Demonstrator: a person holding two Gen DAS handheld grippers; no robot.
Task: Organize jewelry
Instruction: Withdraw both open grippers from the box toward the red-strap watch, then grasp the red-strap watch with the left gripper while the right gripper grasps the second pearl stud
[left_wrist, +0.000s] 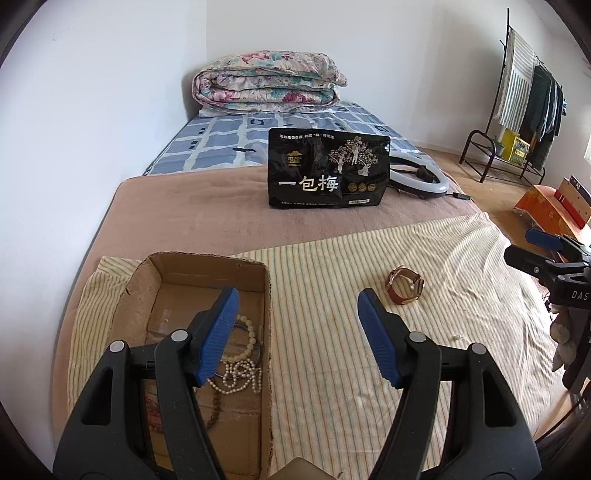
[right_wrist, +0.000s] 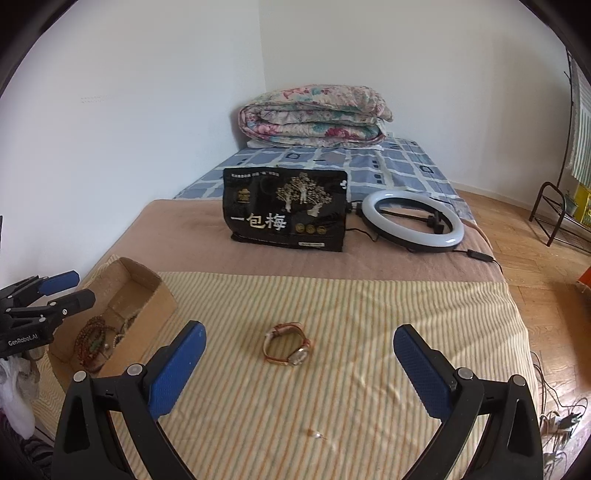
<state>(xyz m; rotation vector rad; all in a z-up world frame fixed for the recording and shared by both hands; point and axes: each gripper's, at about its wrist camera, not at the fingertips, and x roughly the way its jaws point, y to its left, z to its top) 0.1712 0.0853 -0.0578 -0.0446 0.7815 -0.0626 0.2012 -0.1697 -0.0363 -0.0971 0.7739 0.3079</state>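
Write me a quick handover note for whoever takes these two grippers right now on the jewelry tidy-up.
Left gripper: open, empty, over the near end of the cardboard box.
Right gripper: open, empty, aimed at the watch.
Done: pearl strands and brown bead bracelets lie in the box.
Left: the watch is loose on the striped cloth, right of the box. Probably pick it up with the right gripper and put it in the box.

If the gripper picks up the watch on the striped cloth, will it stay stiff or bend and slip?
The watch rests as a closed loop on its edge, so its thin brown strap would probably flex when squeezed. Its small metal case looks smooth and may slip. Pushed, it would likely tip flat rather than roll on the soft striped cloth.
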